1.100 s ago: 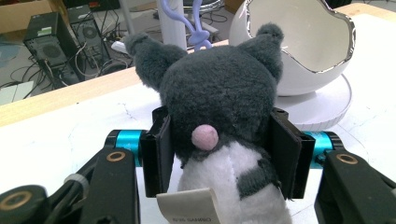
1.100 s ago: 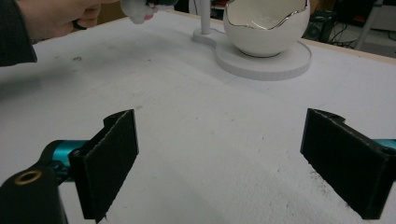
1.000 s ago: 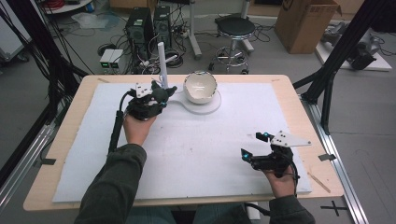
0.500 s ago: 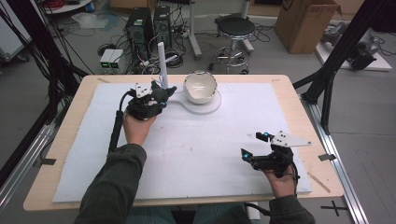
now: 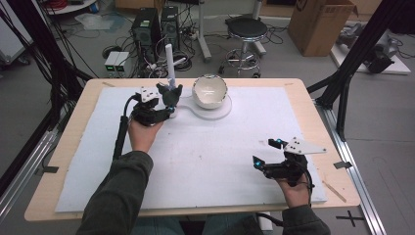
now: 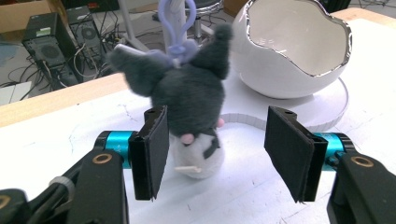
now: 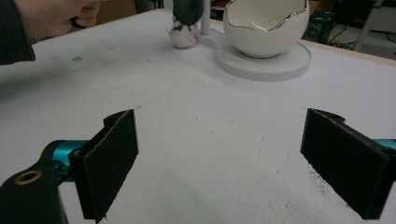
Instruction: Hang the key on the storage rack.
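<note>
Left gripper (image 6: 219, 149) jaws just opened off grey-and-white plush toy (image 6: 189, 100).

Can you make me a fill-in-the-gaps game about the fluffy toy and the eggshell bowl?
1. The plush toy is mostly dark ____.
2. The bowl looks like a cracked ____.
3. The left gripper jaws stand ____ beside the toy.
4. The clip on the toy is ____.

Missing words: grey; eggshell; open; purple

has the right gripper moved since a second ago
No. In the high view the right gripper sits at the same spot near the front right of the white foam mat, just as far from the white eggshell-shaped bowl as before.
</note>
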Tool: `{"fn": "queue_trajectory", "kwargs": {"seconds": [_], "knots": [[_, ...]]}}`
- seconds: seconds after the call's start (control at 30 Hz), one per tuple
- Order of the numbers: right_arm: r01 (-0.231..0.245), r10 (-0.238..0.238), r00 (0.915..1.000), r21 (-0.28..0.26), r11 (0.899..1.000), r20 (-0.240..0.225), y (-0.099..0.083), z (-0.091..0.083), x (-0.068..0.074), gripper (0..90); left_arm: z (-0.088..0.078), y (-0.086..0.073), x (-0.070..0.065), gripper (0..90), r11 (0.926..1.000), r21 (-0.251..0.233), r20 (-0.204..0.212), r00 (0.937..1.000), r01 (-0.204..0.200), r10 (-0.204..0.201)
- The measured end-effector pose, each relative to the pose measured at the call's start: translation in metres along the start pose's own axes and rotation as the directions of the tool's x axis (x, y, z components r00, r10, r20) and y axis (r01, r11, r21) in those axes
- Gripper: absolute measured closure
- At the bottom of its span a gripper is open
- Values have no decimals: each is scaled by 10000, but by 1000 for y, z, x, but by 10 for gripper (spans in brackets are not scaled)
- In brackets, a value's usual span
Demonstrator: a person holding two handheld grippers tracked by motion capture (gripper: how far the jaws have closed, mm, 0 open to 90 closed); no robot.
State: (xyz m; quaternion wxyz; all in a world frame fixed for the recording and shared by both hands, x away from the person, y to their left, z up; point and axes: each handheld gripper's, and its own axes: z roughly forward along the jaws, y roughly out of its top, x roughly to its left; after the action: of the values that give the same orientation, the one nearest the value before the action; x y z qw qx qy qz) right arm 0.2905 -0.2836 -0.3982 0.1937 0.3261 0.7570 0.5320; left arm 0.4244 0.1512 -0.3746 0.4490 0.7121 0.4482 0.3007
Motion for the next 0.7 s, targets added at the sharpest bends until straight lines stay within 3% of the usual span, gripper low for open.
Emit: {"fn": "queue_trajectory", "kwargs": {"seconds": [0.7], "knots": [[-4, 4, 9998, -35, 10000, 183, -1, -2, -4, 106, -15, 4, -8, 386, 9993, -195, 711, 9969, -334, 347]]}}
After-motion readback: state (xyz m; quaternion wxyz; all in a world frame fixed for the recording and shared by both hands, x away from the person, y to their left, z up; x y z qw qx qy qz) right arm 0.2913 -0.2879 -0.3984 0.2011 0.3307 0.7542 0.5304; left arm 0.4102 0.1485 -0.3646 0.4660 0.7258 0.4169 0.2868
